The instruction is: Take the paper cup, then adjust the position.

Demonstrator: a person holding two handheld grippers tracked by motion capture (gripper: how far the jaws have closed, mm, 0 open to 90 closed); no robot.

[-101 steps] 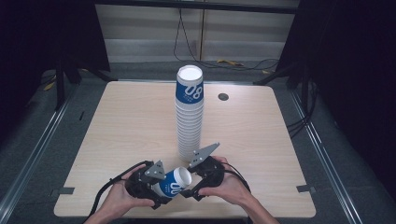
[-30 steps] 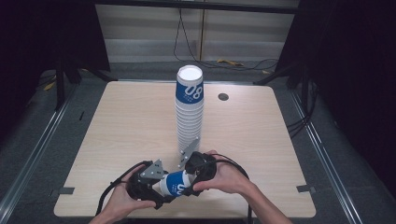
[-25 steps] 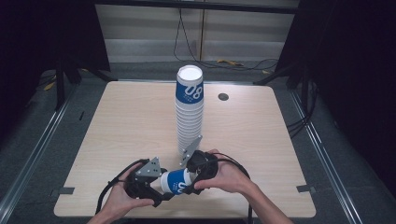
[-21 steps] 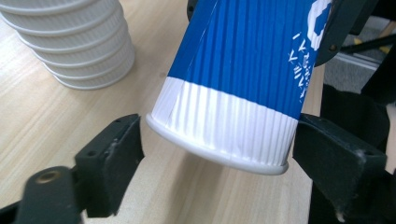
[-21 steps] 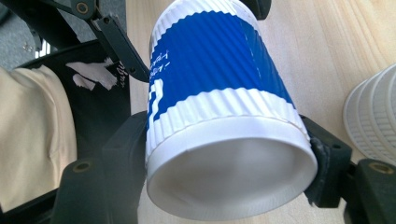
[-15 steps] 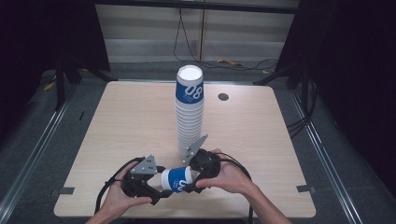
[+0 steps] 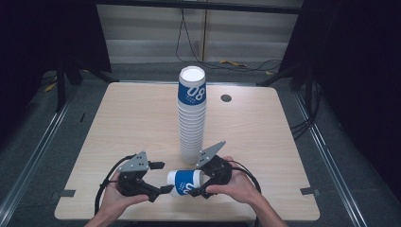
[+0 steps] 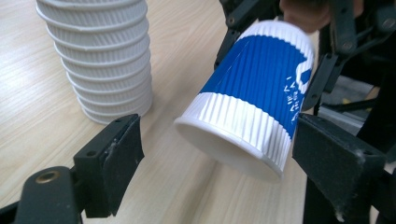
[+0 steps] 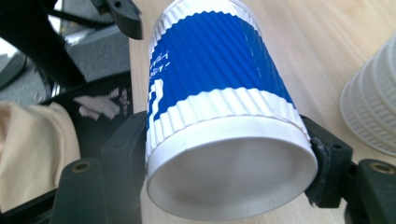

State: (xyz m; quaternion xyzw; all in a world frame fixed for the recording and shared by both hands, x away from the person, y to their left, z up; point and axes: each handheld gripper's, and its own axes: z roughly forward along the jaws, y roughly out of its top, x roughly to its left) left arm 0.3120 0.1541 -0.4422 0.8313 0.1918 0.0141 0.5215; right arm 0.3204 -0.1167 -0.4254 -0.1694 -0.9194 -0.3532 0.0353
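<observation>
1. Because the ripple-wall paper cup (image 7: 186, 182) is light, thin-walled and empty, we treat it as easily crushed; its corrugated blue-and-white sleeve gives the pads good friction, so we judge that a gentle squeeze suffices.
2. We locate the cup lying on its side just above the table (image 7: 265, 142), near the front edge, between the two grippers and just in front of the tall stack of nested cups (image 7: 191, 118).
3. We see the right gripper (image 9: 229, 154) clamped on the cup near its base, one pad on each side of the white lower band; the base disc stiffens the wall there, so we judge this the best place to take hold.
4. We see the left gripper (image 8: 219, 163) with its jaws spread wide on either side of the cup's open rim, pads clear of the wall: it is released.
5. We avoid pinching mid-wall or at the unsupported rim, where the paper would likely buckle.
6. Compared with the frame of a second ago, the left gripper no longer holds the cup, and its jaws stand apart; the cup sits slightly farther right, carried by the right gripper alone. The stack is unchanged.
</observation>
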